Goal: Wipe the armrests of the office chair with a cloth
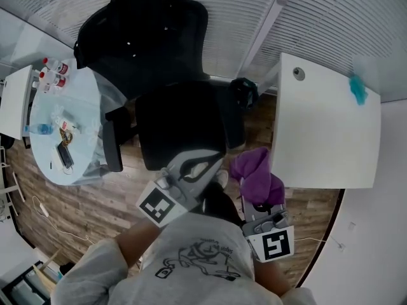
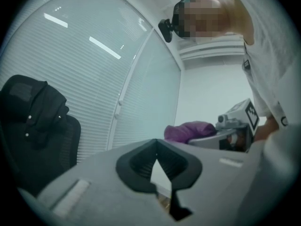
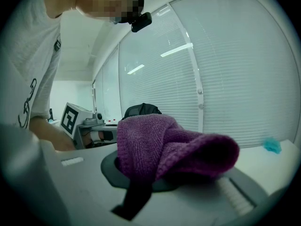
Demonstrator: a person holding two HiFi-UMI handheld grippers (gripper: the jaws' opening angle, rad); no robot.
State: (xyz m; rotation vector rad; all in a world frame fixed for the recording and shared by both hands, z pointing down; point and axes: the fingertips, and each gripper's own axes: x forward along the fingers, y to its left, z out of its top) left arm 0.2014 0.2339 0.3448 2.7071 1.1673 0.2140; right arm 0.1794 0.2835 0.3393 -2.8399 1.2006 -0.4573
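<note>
The black office chair stands in front of me with a dark jacket draped over its backrest. Its left armrest and right armrest flank the seat. My left gripper hangs over the seat's front edge, shut, with nothing in it. My right gripper is at the chair's right front, shut on a purple cloth that bunches over its jaws. The cloth touches no armrest. The chair also shows in the left gripper view.
A white desk stands to the right with a teal object near its far edge. A round glass table at the left holds bottles and a phone. Window blinds run behind the chair.
</note>
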